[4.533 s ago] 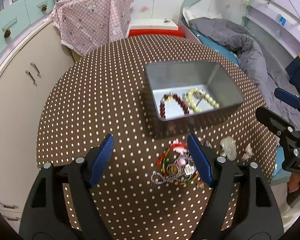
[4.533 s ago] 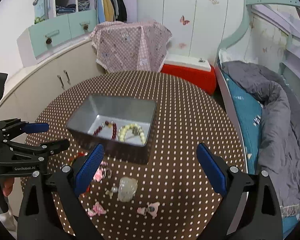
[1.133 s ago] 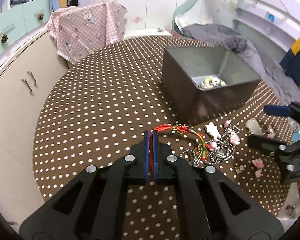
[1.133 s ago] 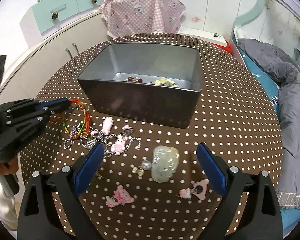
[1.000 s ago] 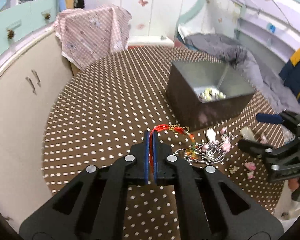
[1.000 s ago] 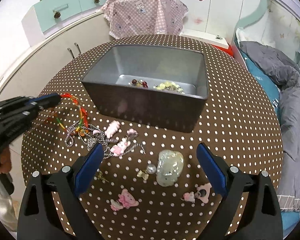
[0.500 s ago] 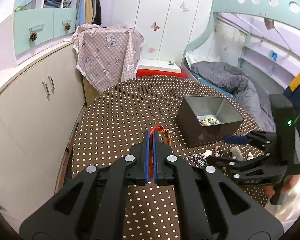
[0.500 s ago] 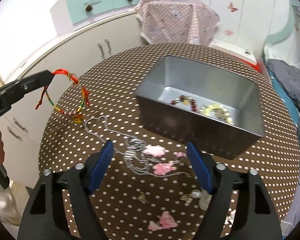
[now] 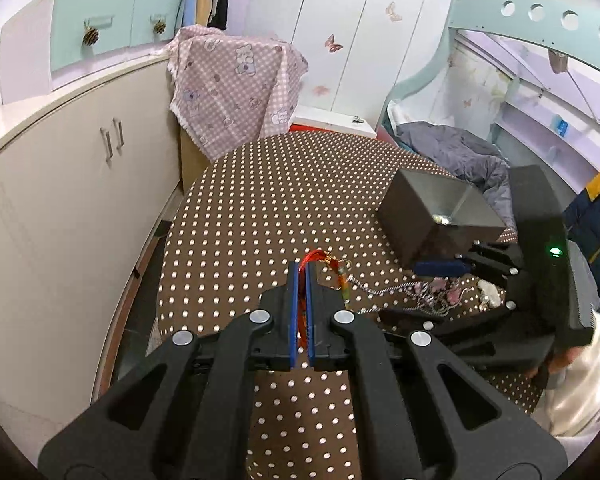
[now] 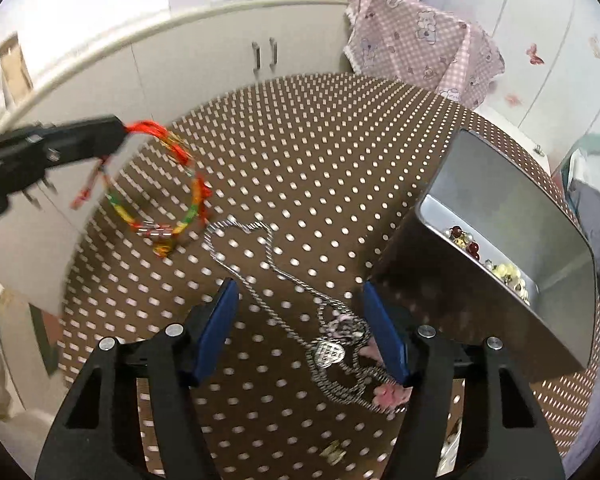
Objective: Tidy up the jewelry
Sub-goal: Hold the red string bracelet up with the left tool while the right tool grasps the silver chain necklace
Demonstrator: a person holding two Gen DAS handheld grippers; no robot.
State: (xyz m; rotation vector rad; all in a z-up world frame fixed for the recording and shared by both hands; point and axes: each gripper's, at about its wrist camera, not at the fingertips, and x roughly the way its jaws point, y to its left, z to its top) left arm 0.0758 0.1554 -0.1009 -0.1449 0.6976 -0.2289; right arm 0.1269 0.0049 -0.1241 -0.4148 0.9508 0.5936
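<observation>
Gripping the red braided bracelet [image 10: 168,184] at upper left, our left gripper [image 9: 300,276] is clamped; our right gripper [image 10: 300,300] is closing around the silver chain [image 10: 284,276], pads not yet touching.

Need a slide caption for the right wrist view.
Left gripper lifts red bracelet; right gripper jaws closing over silver chain.

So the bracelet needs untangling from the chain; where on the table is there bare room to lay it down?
Free: the dotted tablecloth between the tin and the cabinet, beyond the bracelet. Crowded: in front of the tin, where the chain and pink charms lie between the right gripper's closing fingers.
</observation>
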